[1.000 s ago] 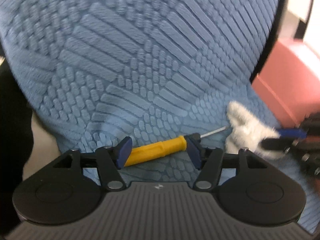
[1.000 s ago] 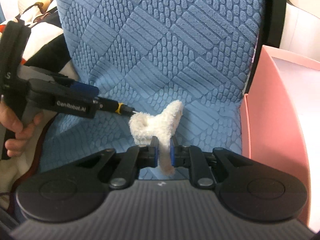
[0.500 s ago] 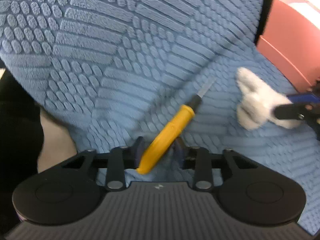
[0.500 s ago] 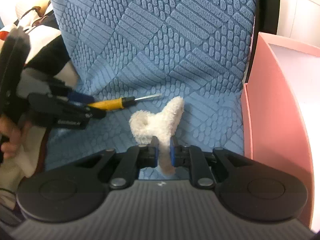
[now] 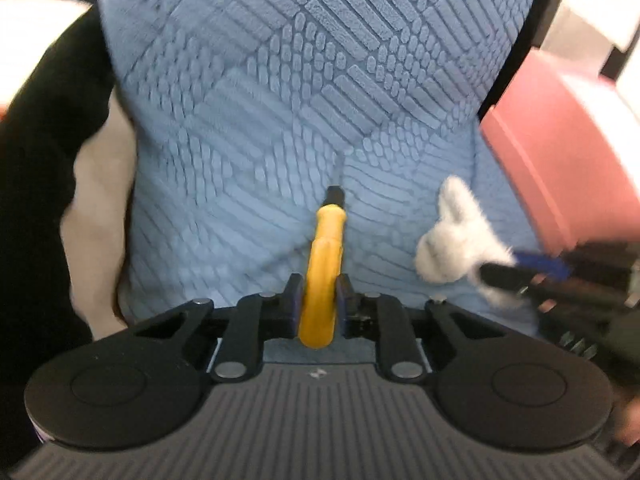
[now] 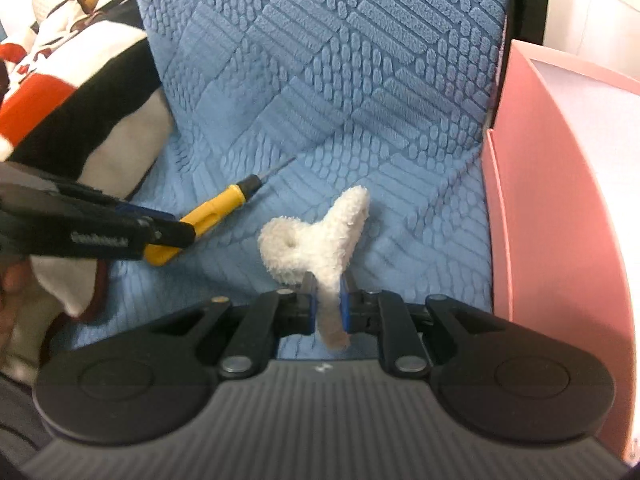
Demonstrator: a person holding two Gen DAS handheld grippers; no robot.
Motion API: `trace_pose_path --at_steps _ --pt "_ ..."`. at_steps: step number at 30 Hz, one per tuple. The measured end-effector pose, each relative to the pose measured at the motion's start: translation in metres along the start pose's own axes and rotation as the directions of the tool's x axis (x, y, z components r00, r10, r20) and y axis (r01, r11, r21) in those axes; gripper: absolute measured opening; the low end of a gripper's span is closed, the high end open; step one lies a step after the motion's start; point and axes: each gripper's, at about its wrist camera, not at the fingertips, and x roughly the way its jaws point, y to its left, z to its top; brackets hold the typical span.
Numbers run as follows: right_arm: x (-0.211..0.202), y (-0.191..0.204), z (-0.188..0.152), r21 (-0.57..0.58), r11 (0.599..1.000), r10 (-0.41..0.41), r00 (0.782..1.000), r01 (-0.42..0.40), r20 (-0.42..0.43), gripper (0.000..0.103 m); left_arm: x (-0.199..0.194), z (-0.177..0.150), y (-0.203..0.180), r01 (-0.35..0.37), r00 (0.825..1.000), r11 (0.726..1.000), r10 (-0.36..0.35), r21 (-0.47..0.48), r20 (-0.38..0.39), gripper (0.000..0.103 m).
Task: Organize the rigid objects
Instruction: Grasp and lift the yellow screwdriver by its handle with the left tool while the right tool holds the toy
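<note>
Left claw: your left claw is squeezed tight on the yellow screwdriver, low in the middle of the frame, tip pointing away so it can't slip.
Right claw: it pinches the fluffy white toy, lifted over the blue cushion.
Pink box: at the right edge, likely where things go.
Views: only the right view shows the box's pale inside and the screwdriver's thin metal tip.

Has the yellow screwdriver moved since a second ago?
Yes. In the right wrist view the yellow screwdriver has swung away from the fluffy white piece, its tip now angled up across the blue cushion.
</note>
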Motion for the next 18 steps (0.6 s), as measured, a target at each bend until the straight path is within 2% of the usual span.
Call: trace_pose_path --at_steps 3,8,15,18 --pt "-0.007 0.005 -0.013 -0.028 0.999 -0.020 1.000 0.020 0.000 0.015 -0.013 -0.018 -0.013 -0.037 0.999 0.999 0.038 -0.029 0.009 0.020" --pt "-0.022 0.018 -0.036 -0.081 0.995 -0.056 0.998 0.056 0.000 0.015 -0.022 -0.044 -0.031 -0.039 0.999 0.993 0.041 -0.116 0.010 0.020" --pt "-0.044 0.028 -0.069 -0.113 0.990 -0.084 0.996 0.083 -0.010 0.015 -0.035 -0.090 -0.039 0.004 1.000 0.964 0.003 -0.266 0.024 0.019" --pt "-0.054 0.032 -0.082 -0.104 0.992 -0.076 0.997 0.074 -0.017 0.015 -0.041 -0.102 -0.047 -0.003 0.999 0.965 0.011 -0.264 0.030 0.019"
